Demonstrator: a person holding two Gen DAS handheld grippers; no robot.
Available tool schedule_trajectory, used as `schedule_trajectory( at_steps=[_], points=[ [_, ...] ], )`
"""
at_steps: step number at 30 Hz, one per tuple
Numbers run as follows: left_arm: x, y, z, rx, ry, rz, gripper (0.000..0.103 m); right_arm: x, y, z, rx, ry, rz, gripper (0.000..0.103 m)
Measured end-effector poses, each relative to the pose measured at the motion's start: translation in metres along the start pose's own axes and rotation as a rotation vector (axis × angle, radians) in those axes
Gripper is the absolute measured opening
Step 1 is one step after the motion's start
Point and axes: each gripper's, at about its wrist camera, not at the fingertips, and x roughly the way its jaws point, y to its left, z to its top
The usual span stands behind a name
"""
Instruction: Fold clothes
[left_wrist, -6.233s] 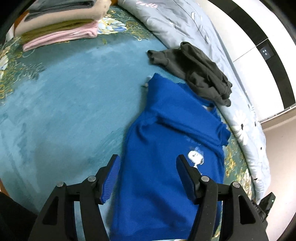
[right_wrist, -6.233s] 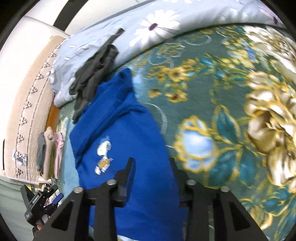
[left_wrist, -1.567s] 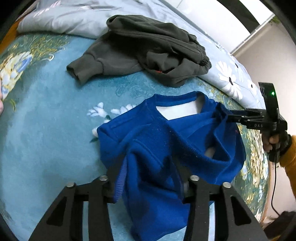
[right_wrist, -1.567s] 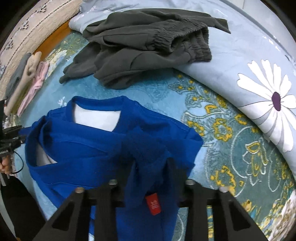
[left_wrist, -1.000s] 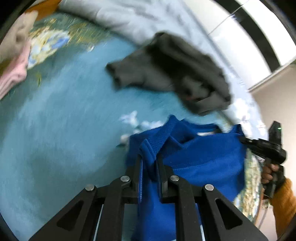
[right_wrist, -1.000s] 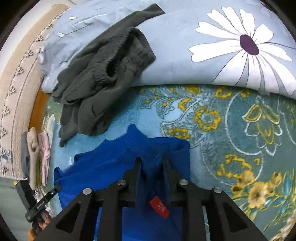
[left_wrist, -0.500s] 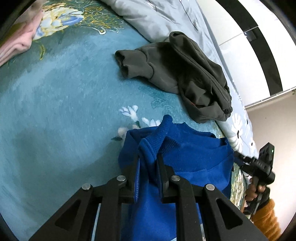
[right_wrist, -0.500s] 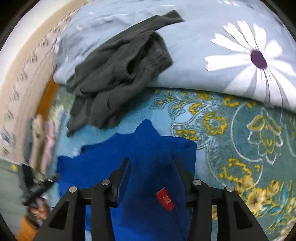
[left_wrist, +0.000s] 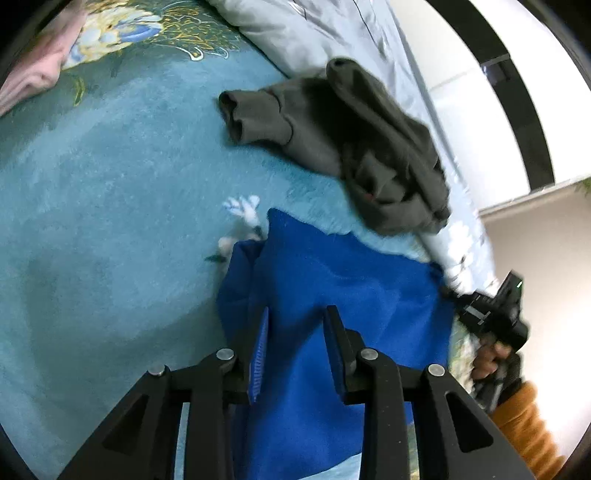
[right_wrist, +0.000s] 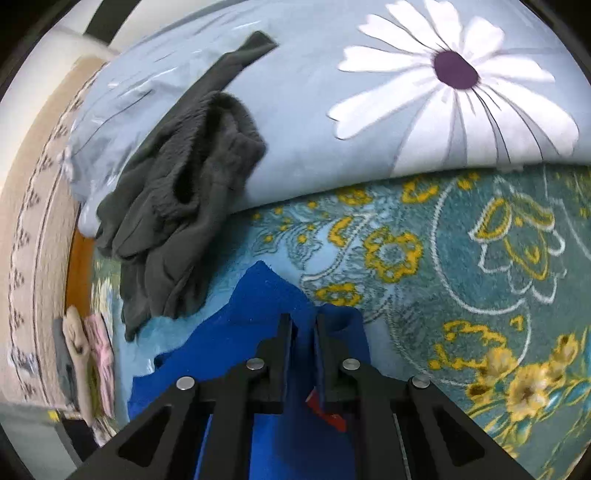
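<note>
A blue sweater (left_wrist: 351, 280) lies bunched on the teal flowered bedspread (left_wrist: 110, 184). My left gripper (left_wrist: 297, 319) is open over its left edge, with blue fabric lying loose between the fingers. My right gripper (right_wrist: 303, 325) is shut on a raised fold of the blue sweater (right_wrist: 266, 295), and a red tag (right_wrist: 328, 410) shows just under the right finger. In the left wrist view the right gripper (left_wrist: 495, 314) sits at the sweater's far right edge, held by a hand in an orange sleeve.
A crumpled dark grey garment (left_wrist: 369, 147) (right_wrist: 184, 192) lies just beyond the sweater, partly on a pale blue daisy quilt (right_wrist: 406, 110). Folded clothes (right_wrist: 88, 354) are stacked at the far left, where the pink one (left_wrist: 29, 74) shows. A headboard runs behind them.
My left gripper's fingers have spread apart and let the sweater's edge drop. My right gripper, open half a second ago, has closed on the fold. Both cameras shifted slightly.
</note>
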Motion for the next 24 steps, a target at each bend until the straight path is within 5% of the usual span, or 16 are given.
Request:
schedule_trajectory(
  at_steps=[4, 16, 21, 24],
  points=[
    [0.002, 0.002, -0.002, 0.012, -0.013, 0.061, 0.009, 0.000, 0.001, 0.000, 0.014, -0.009, -0.011, 0.011],
    [0.009, 0.027, -0.003, -0.074, -0.004, 0.171, 0.007, -0.010, -0.003, -0.006, -0.001, -0.022, -0.035, 0.012],
    [0.003, 0.023, -0.004, -0.052, -0.013, 0.155, 0.009, -0.021, -0.004, -0.009, -0.004, -0.032, -0.022, 0.019],
    [-0.005, 0.019, -0.007, -0.041, -0.025, 0.152, 0.010, -0.040, -0.014, -0.016, 0.021, -0.069, 0.016, 0.035]
  ],
)
